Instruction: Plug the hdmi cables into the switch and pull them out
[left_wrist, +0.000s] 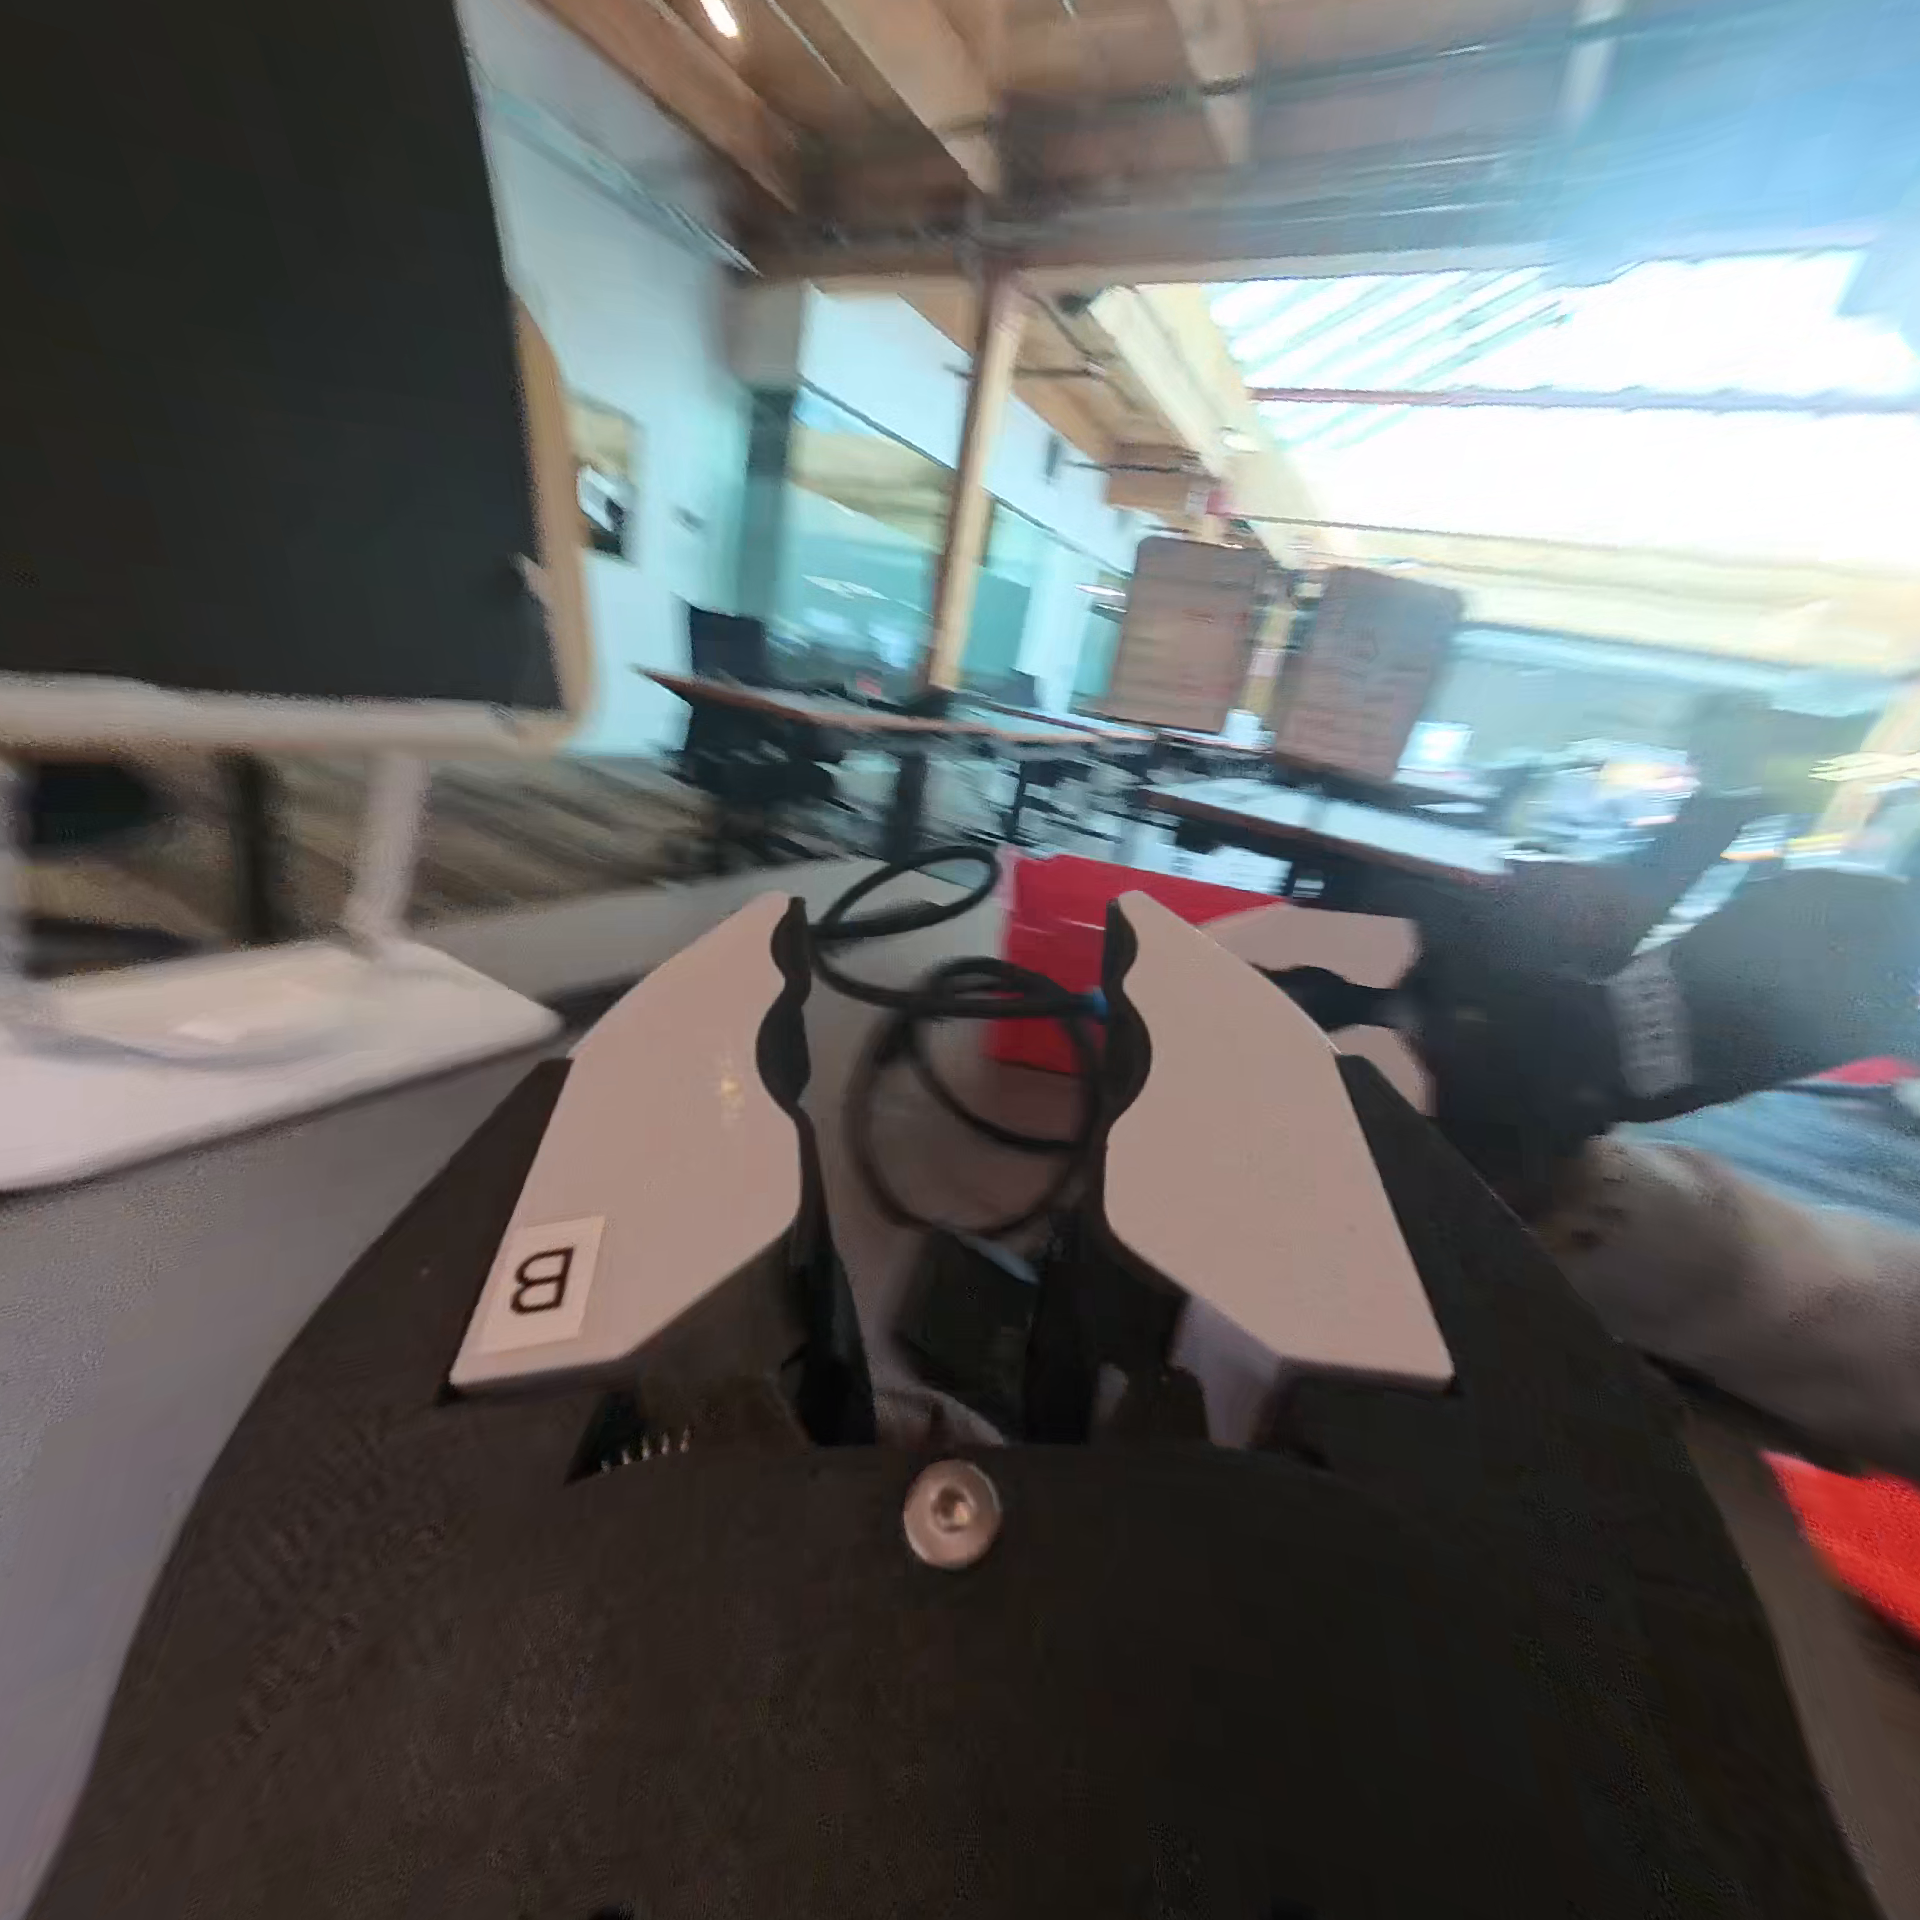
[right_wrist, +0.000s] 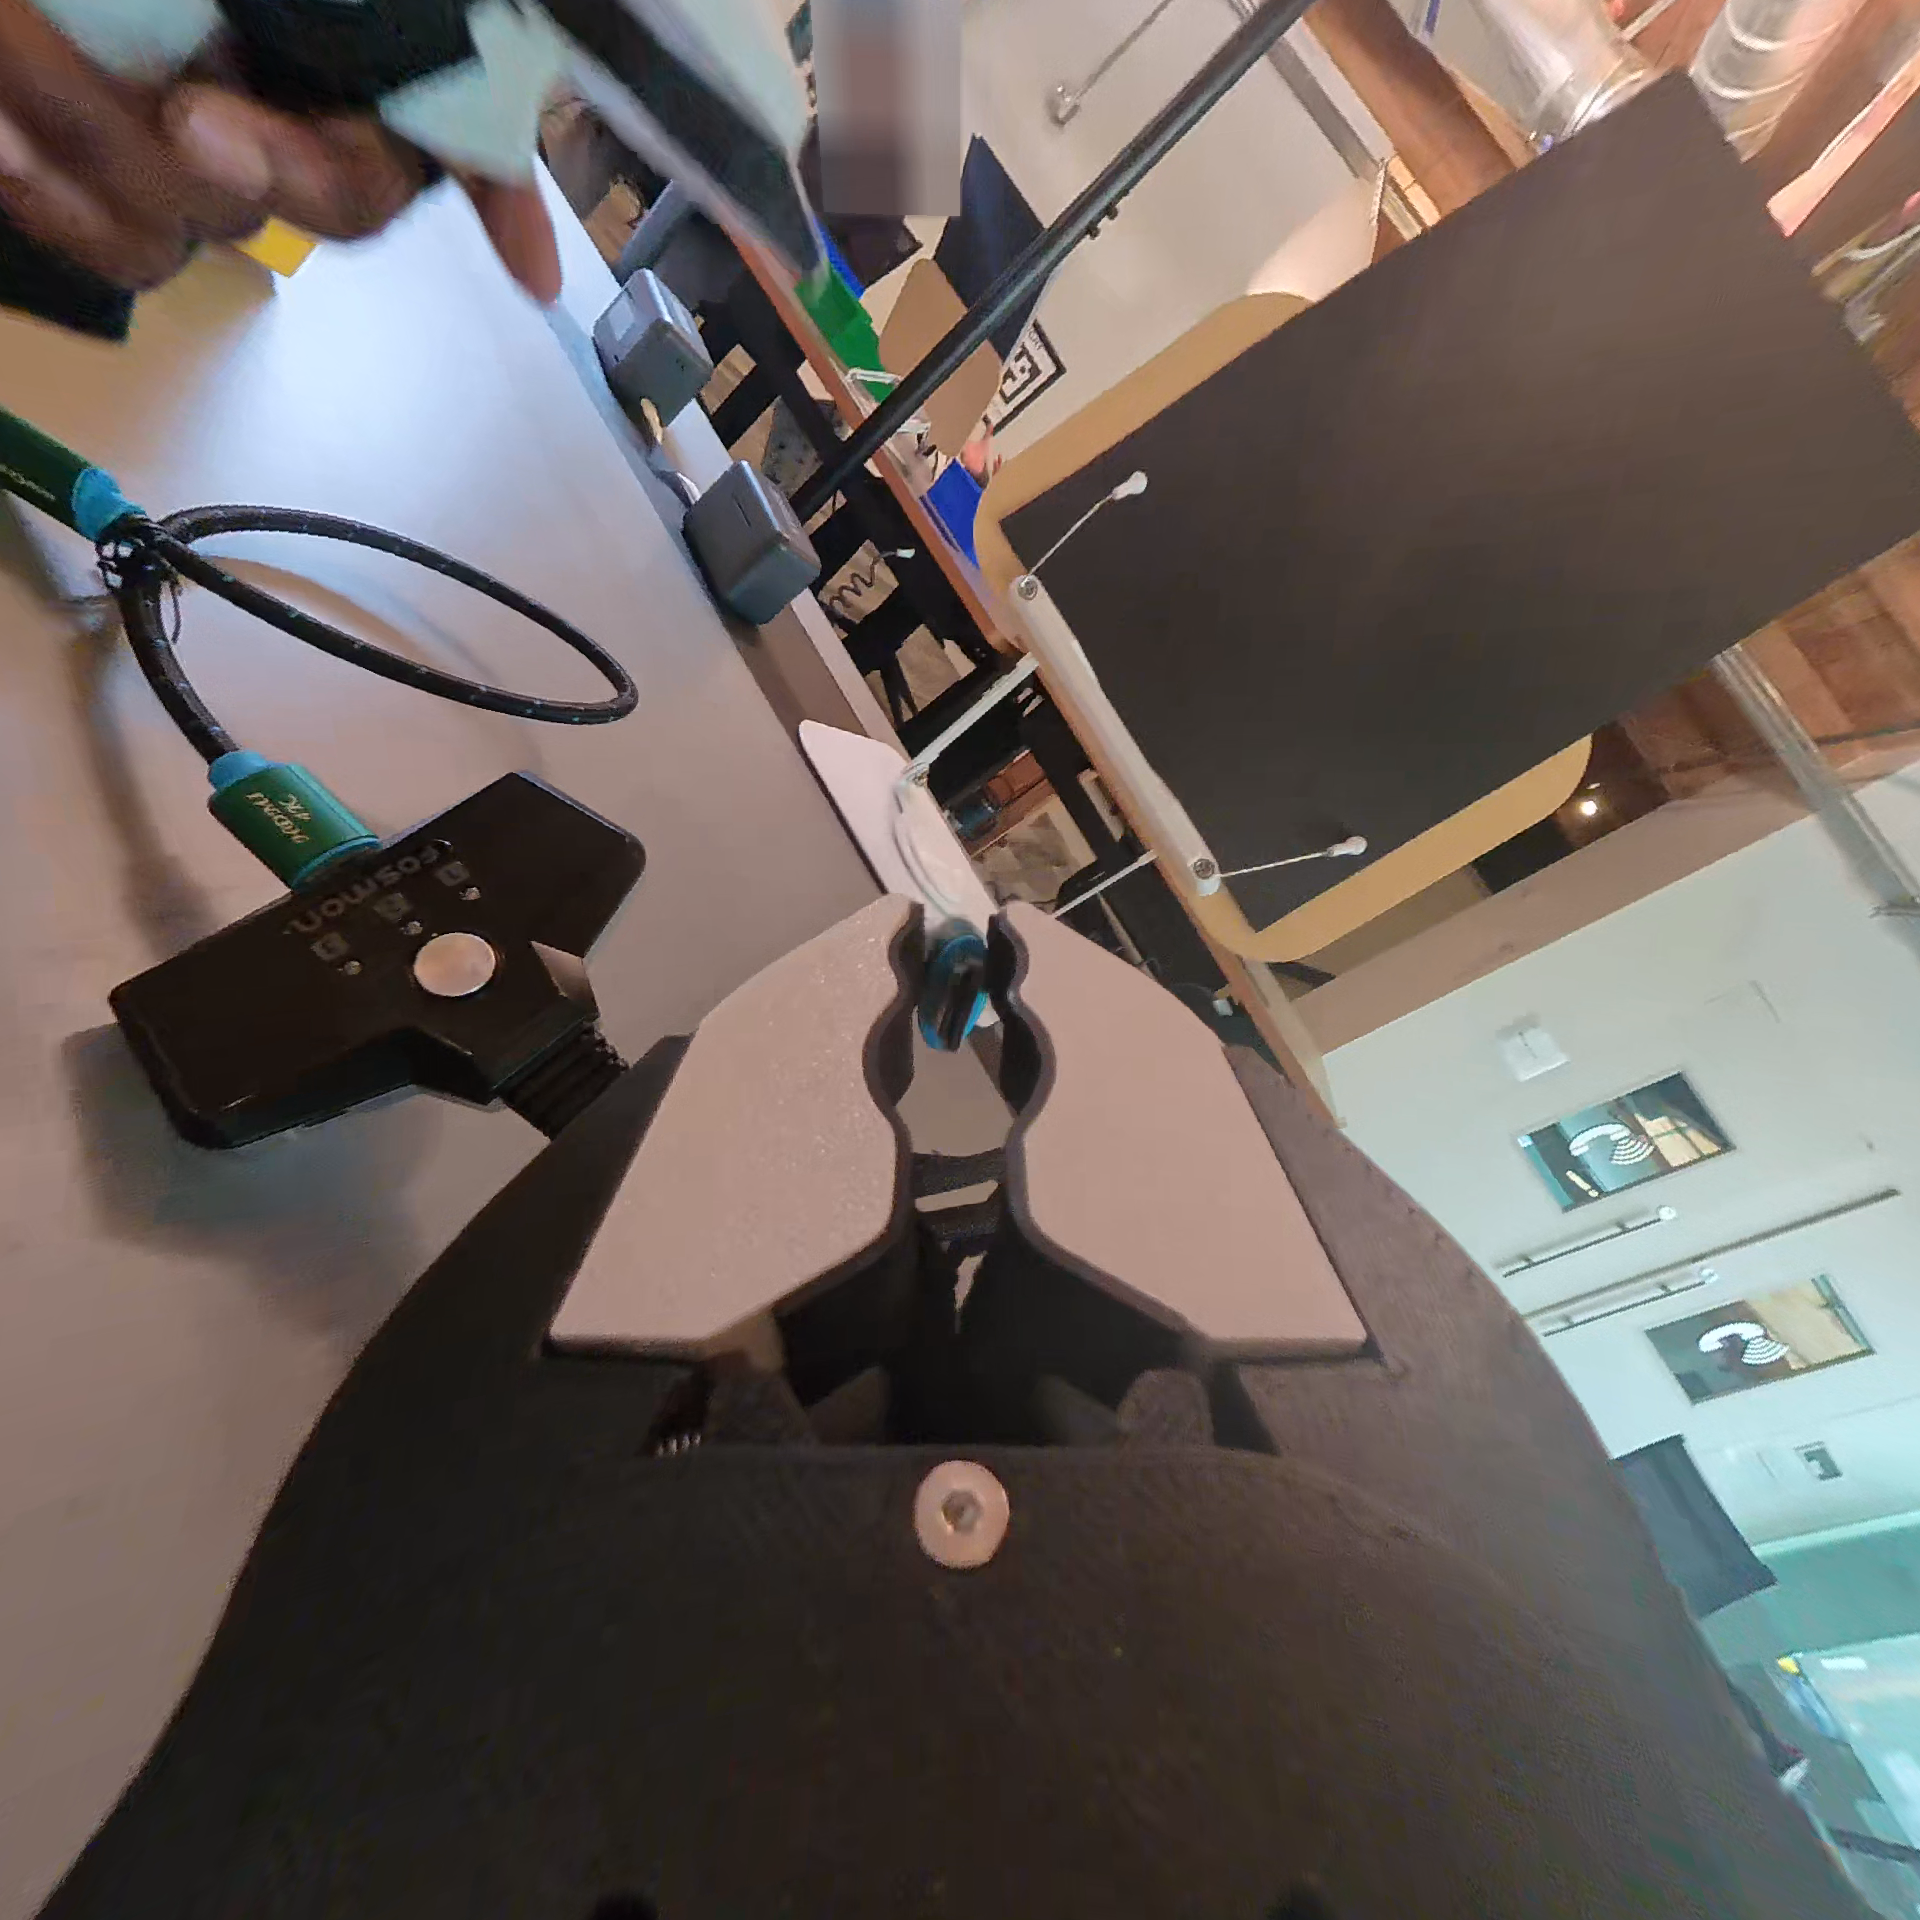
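Seeing my right gripper (right_wrist: 954, 971) clamped on a blue-and-black HDMI plug end (right_wrist: 951, 992), pinched up near the fingertips and held off the grey table (right_wrist: 436, 416). Just left of that gripper sits the black HDMI switch (right_wrist: 364, 977), flat on the table, silver button on top. One teal-green HDMI plug (right_wrist: 286, 816) is seated in the switch's far edge; its black braided cable (right_wrist: 416, 623) loops across the table to a second teal plug (right_wrist: 52, 473) at the left edge. Further out, two small grey boxes (right_wrist: 707, 468) sit at the table's far edge. Top left, a hand (right_wrist: 208, 156) holds the other gripper, blurred.

Left wrist view is motion-blurred. Left gripper (left_wrist: 951, 940) has its fingers spread wide, nothing between them. Black cable loops (left_wrist: 966, 1091) lie on the table past the fingers, a red box (left_wrist: 1070, 935) behind them. White stand base (left_wrist: 260, 1039) to the left, desks and chairs well beyond.
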